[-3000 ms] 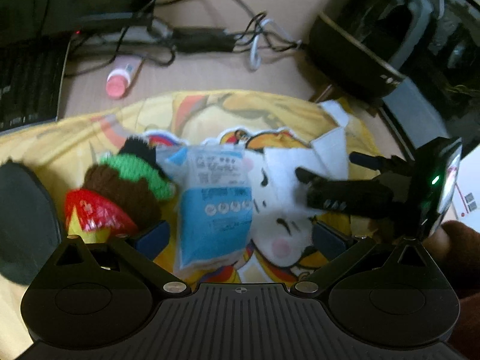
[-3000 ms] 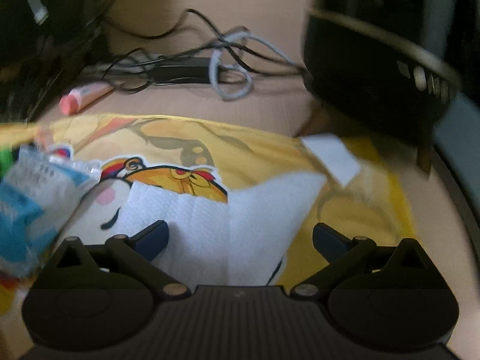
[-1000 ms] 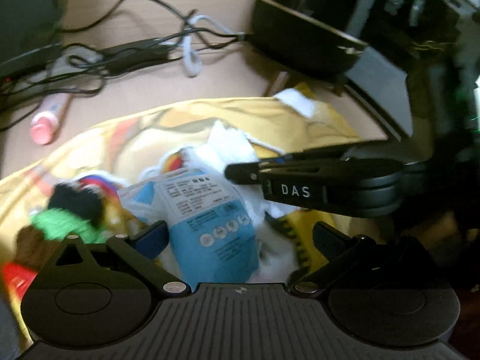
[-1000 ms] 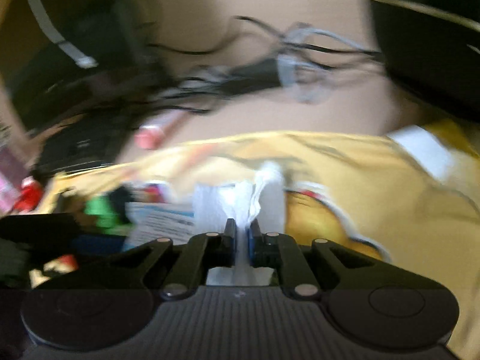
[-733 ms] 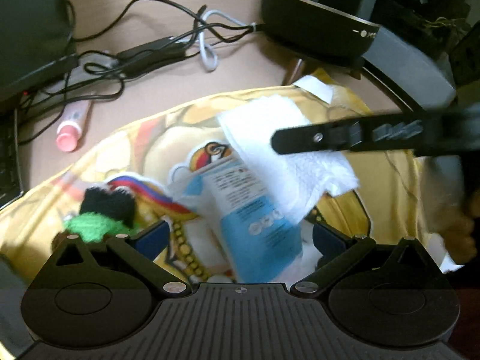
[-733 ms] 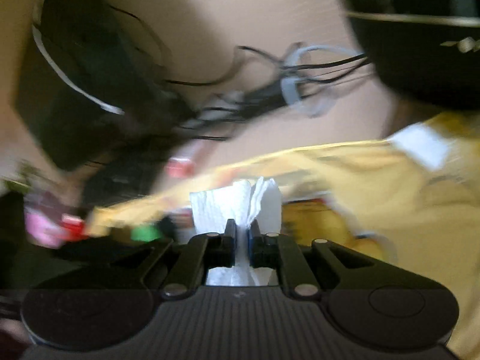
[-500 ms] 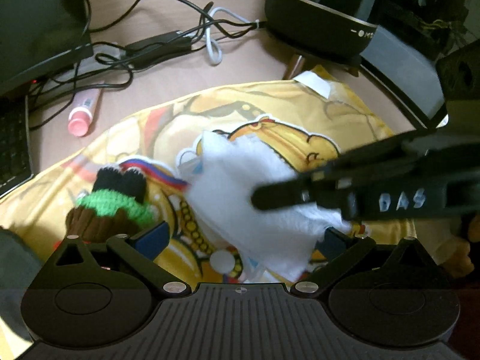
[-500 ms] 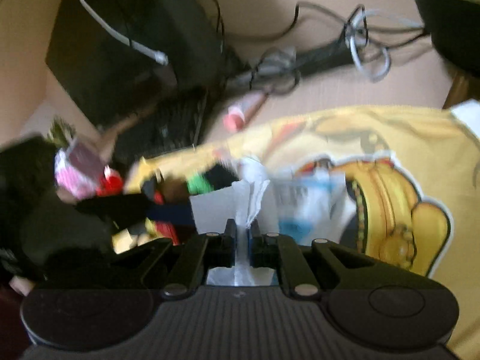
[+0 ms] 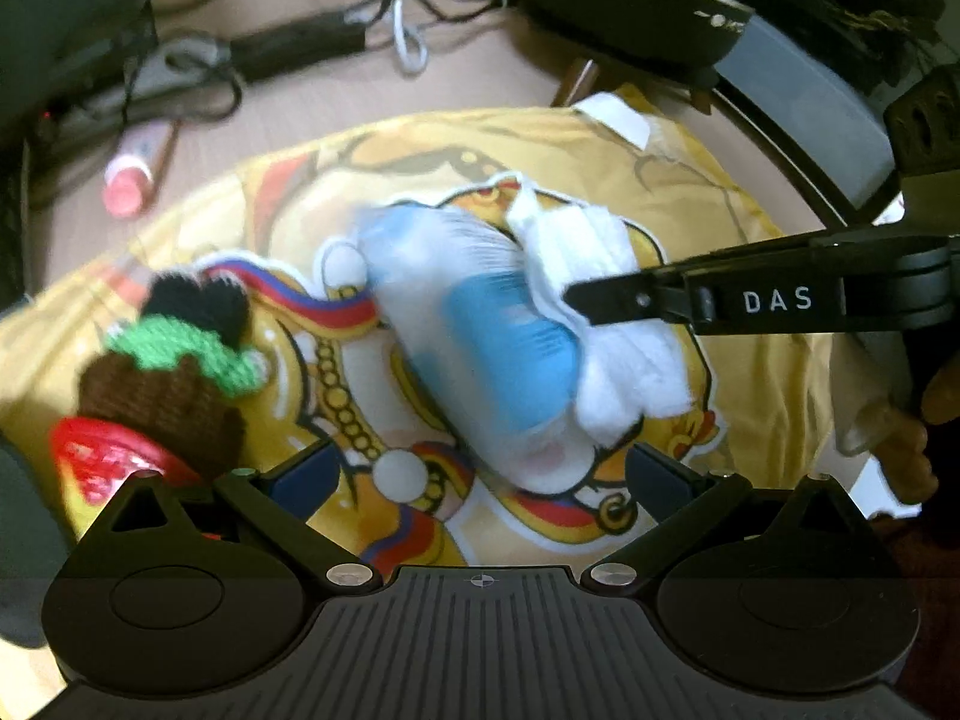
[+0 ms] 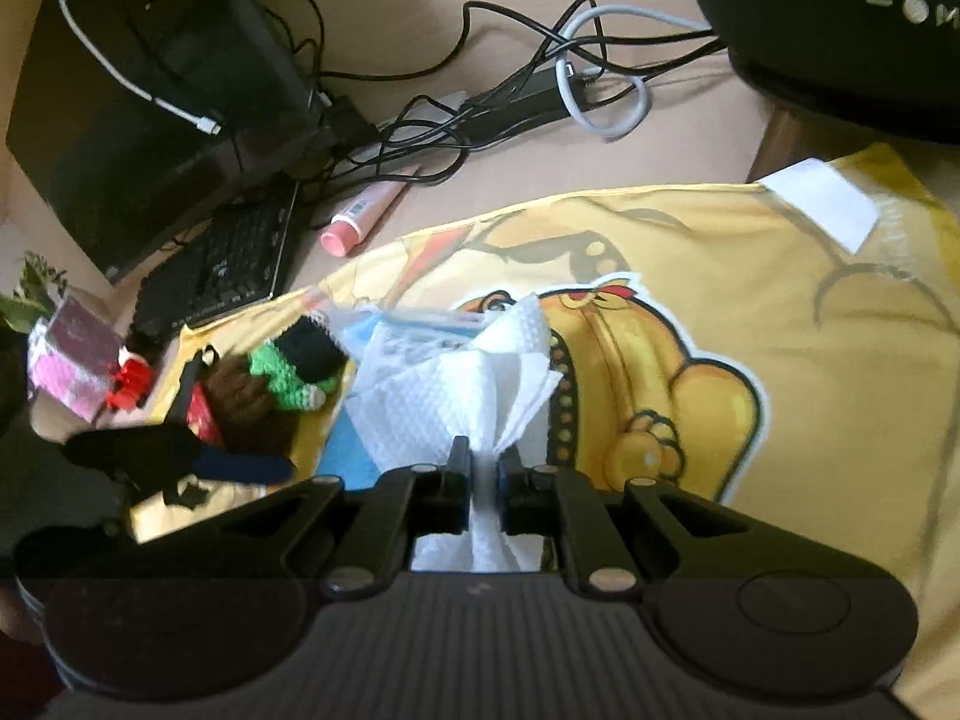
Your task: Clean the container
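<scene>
A blue and white packet (image 9: pixel 498 360), blurred, lies on a yellow printed cloth (image 9: pixel 720 198) in the left wrist view. A crumpled white tissue (image 9: pixel 618 360) rests against the packet's right side. My right gripper (image 9: pixel 576 300) reaches in from the right, shut on that tissue. Its own view shows the tissue (image 10: pixel 456 396) pinched in my right gripper (image 10: pixel 480 462), fanning out over the packet (image 10: pixel 414 330). My left gripper (image 9: pixel 477 468) hovers open just in front of the packet, holding nothing.
A knitted brown, green and black toy (image 9: pixel 174 360) sits left of the packet. Beyond the cloth are a pink tube (image 9: pixel 129 180), tangled cables (image 9: pixel 300 48), a keyboard (image 10: pixel 222 264) and a black round appliance (image 9: pixel 630 0). A person's hand (image 9: pixel 918 420) shows at the right.
The tissue, spread over the packet half a second ago, is now bunched at the packet's right side, and the packet shows again. The right gripper has shifted up and right, still gripping it.
</scene>
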`<state>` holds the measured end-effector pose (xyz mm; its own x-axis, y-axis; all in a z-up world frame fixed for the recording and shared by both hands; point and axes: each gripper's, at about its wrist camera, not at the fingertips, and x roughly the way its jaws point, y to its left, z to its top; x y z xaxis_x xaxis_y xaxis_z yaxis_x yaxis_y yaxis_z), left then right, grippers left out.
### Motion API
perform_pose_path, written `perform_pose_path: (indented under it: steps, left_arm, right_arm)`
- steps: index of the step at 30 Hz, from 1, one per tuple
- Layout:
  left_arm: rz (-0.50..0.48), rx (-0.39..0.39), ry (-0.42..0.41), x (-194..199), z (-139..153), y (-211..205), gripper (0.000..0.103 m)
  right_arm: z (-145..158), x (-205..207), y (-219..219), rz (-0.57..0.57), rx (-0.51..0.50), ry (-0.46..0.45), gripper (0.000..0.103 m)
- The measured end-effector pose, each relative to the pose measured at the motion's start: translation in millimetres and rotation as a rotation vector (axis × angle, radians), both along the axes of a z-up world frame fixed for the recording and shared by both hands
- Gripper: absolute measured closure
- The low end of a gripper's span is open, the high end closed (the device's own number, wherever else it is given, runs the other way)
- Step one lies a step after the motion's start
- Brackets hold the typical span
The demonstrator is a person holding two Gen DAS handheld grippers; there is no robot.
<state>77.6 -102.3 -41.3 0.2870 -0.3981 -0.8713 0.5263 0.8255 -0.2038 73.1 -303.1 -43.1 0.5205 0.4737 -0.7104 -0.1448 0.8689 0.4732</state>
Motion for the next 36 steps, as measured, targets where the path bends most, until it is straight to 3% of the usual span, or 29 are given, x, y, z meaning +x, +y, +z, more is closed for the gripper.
perform_pose_path:
  steps: [5,10,13,17,19,22,28,32,36]
  left_arm:
    - [-0.029,-0.125,0.017,14.4,-3.0,-3.3,0.0]
    - [0.014,-0.144,-0.042,46.4,-8.4,-2.1,0.0]
    - [0.037,-0.111,-0.098,60.0,-1.1,1.9,0.0]
    - [-0.008,-0.024,-0.13,49.2,9.3,2.0,0.0]
    - [-0.002,0.008,-0.109,44.0,4.3,0.8,0.0]
    - [0.018,-0.009,-0.049,40.1,-5.2,-1.8,0.0]
    - [0.082,-0.039,-0.057,40.0,-6.2,-6.8,0.0]
    - [0.135,-0.075,-0.046,47.6,-8.5,-8.3,0.0]
    - [0.15,-0.057,-0.061,60.1,-17.0,-23.8,0.0]
  right_arm:
    - [-17.3,20.9,9.3,-0.022,0.042,0.058,0.093]
    - [-17.2,37.8,8.0,-0.04,0.105,0.063,0.093]
    - [-7.7,41.3,-0.3,-0.057,0.108,0.022,0.093]
    - [16.4,49.0,-14.9,-0.092,0.136,-0.059,0.094]
    - [27.9,56.9,-17.5,-0.101,0.157,-0.093,0.094]
    - [32.8,80.4,2.7,-0.062,0.148,-0.119,0.094]
    - [4.0,109.5,38.3,0.012,0.042,-0.076,0.094]
    - [-8.7,99.8,15.4,-0.045,0.003,-0.031,0.093]
    - [-23.8,85.4,-12.2,-0.11,0.064,0.032,0.092]
